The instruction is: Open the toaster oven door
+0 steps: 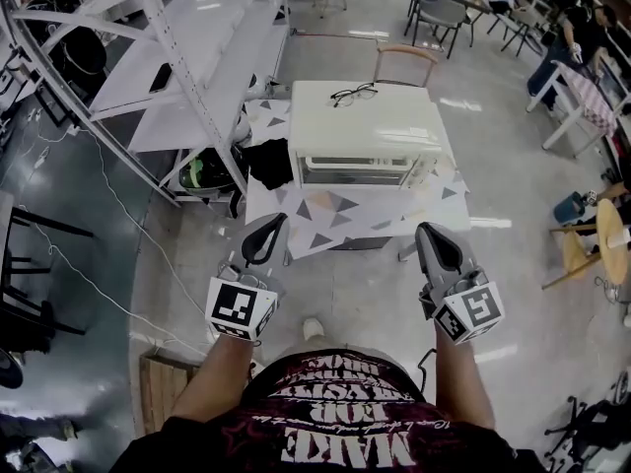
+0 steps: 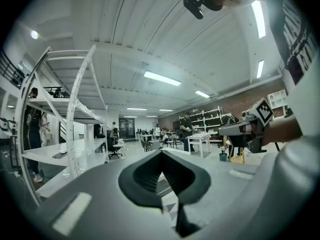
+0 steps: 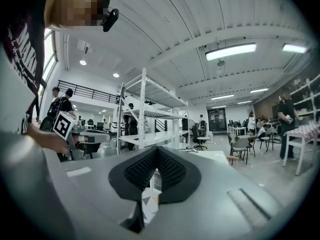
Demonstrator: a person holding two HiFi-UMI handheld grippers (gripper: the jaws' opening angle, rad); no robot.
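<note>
A white toaster oven (image 1: 361, 131) stands on a small table with a triangle-patterned cloth (image 1: 345, 210). Its glass door (image 1: 357, 172) is closed, and the handle bar (image 1: 360, 160) runs along the door's top. A pair of glasses (image 1: 353, 94) lies on the oven's roof. Both grippers are held in the air on my side of the table, apart from the oven. The left gripper (image 1: 279, 220) (image 2: 160, 152) is shut on nothing. The right gripper (image 1: 425, 229) (image 3: 157, 148) is also shut and empty. Each gripper view shows the other gripper off to its side.
A white shelving rack (image 1: 187, 57) stands to the left, with a black bag (image 1: 268, 162) and a helmet-like item beside the table. A chair (image 1: 404, 62) is behind the table. A wooden pallet (image 1: 163, 387) lies at my left foot. Wooden stools (image 1: 603, 236) are to the right.
</note>
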